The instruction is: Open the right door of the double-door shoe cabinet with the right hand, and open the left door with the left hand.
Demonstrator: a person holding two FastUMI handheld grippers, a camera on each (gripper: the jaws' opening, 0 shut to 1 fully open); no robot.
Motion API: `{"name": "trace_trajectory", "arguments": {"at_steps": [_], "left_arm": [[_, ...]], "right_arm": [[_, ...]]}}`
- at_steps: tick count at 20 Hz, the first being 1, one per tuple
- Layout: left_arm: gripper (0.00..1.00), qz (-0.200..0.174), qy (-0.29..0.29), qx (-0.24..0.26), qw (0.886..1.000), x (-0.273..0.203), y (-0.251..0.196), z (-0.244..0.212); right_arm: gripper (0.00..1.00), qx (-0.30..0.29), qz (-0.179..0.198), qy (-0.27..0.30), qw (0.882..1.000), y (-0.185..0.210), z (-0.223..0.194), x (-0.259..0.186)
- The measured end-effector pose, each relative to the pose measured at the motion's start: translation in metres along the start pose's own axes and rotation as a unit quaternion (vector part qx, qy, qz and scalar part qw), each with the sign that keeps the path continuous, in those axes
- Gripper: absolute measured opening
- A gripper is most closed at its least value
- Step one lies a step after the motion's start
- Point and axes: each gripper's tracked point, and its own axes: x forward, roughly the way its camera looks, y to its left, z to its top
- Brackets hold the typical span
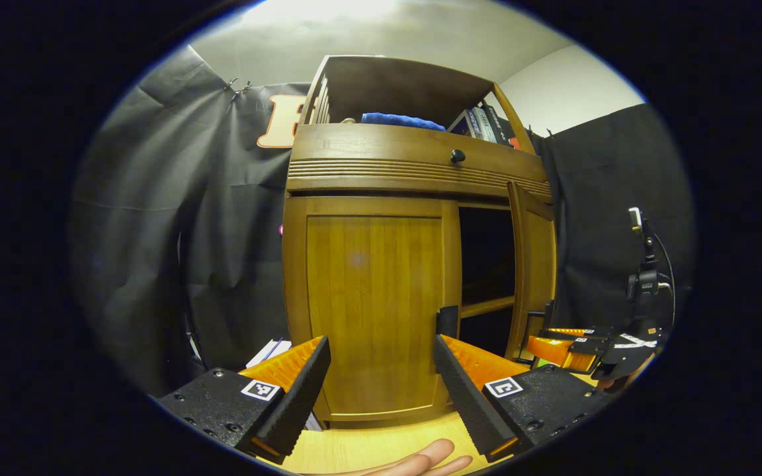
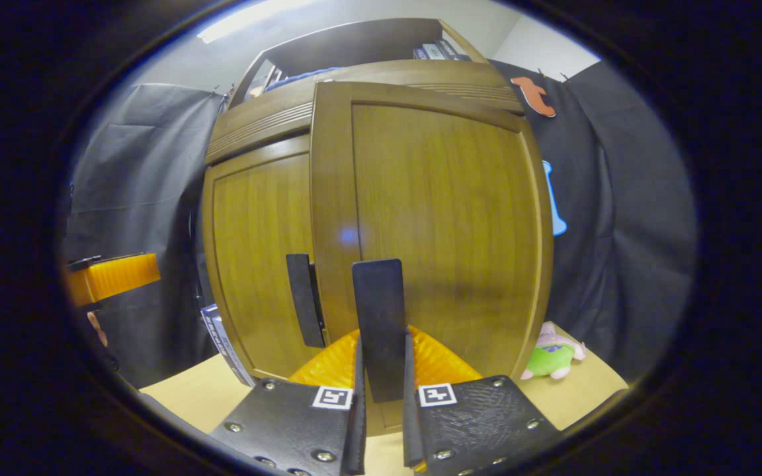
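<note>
The wooden shoe cabinet (image 1: 414, 277) stands on a pale wooden surface (image 1: 381, 449) against the black cloth wall. In the left gripper view its left door (image 1: 371, 304) is flush shut, while the right door (image 1: 534, 277) stands swung out, with the dark inside and a shelf board showing in the gap between them. Above the doors runs a drawer front with a small dark knob (image 1: 458, 156), and on the open shelf on top lie a blue cloth (image 1: 401, 120) and some books (image 1: 483, 124).

The left claw (image 1: 381, 383) hangs spread wide in front of the shut left door, touching nothing; the door's dark handle (image 1: 447, 321) sits just above its right finger. A hand's fingertips (image 1: 421, 463) show at the bottom edge.

In the right gripper view the right claw (image 2: 382, 423) is pinched tight on the right door's flat dark handle (image 2: 379, 317), a finger pressing each side. The left door's handle (image 2: 305, 299) shows just beside it. A green and pink plush toy (image 2: 553, 357) lies on the surface near the cabinet's right corner.
</note>
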Motion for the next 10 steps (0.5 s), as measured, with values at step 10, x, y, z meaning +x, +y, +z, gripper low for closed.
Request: {"name": "trace_trajectory", "arguments": {"at_steps": [10], "left_arm": [[0.94, -0.043, -0.017, 0.02, 0.999, -0.006, -0.027, 0.004]], "right_arm": [[0.22, -0.005, -0.022, 0.007, 1.0, -0.033, 0.002, -0.047]]}}
